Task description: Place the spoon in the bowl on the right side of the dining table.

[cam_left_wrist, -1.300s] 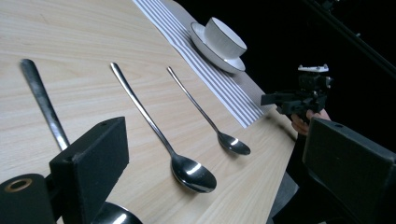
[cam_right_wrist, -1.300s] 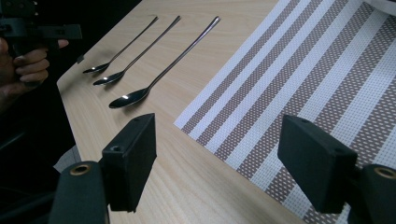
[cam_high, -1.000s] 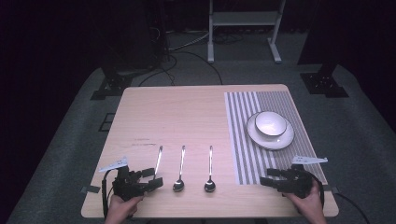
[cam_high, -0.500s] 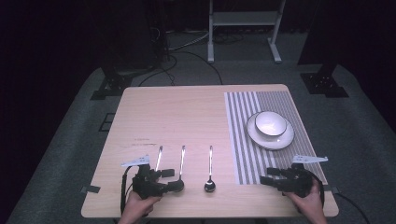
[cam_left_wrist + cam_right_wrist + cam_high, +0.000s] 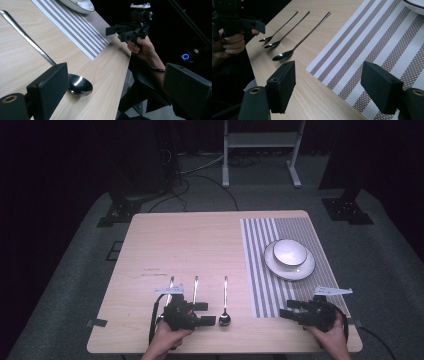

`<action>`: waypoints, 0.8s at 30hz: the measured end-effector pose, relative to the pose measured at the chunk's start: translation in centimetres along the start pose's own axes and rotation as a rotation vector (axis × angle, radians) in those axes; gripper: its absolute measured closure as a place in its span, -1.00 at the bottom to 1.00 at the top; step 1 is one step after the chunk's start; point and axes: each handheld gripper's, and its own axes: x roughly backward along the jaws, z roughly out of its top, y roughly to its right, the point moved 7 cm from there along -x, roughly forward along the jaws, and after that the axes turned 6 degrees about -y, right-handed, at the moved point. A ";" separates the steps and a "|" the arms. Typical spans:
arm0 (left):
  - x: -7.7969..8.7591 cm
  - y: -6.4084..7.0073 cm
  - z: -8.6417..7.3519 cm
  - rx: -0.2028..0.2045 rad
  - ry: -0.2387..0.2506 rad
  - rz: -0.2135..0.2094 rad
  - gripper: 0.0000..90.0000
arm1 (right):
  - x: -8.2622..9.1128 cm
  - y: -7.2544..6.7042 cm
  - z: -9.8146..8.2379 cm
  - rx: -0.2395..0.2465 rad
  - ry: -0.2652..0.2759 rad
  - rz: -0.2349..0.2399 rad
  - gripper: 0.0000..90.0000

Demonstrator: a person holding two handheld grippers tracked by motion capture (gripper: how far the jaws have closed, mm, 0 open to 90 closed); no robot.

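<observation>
Fingers [image 5: 47,87] on the left gripper [image 5: 192,315] are spread wide beside the nearest spoon [image 5: 75,85], so it looks like a pickup approach; next it should straddle the handle, while the right gripper [image 5: 305,312] idles open.

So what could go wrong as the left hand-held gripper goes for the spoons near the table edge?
1. The left hand-held gripper is open, near the rightmost spoon; its jaw could nudge the bowl end instead of gripping it.
2. The spoons lie flat on the table, so thin handles may slip.
3. The middle spoon lies close and could get knocked.
</observation>
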 end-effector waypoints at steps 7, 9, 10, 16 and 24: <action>-2.0 0.3 -0.1 0.002 -0.039 -0.037 -0.88 | 0.0 0.0 0.0 0.002 -0.001 -0.002 -0.40; -2.6 0.3 -0.2 0.009 -0.051 -0.048 -0.88 | -0.1 0.0 -0.1 0.001 -0.002 -0.001 -0.40; -2.8 0.3 -0.3 0.010 -0.057 -0.050 -0.88 | -0.1 0.0 -0.1 0.001 -0.003 -0.001 -0.40; -4.6 0.6 -0.8 0.019 -0.101 -0.074 -0.88 | -0.1 0.0 -0.1 0.000 -0.003 -0.002 -0.40; -6.1 0.1 -2.2 0.043 -0.166 -0.073 -0.88 | 0.2 0.0 -0.1 0.000 0.007 -0.004 -0.40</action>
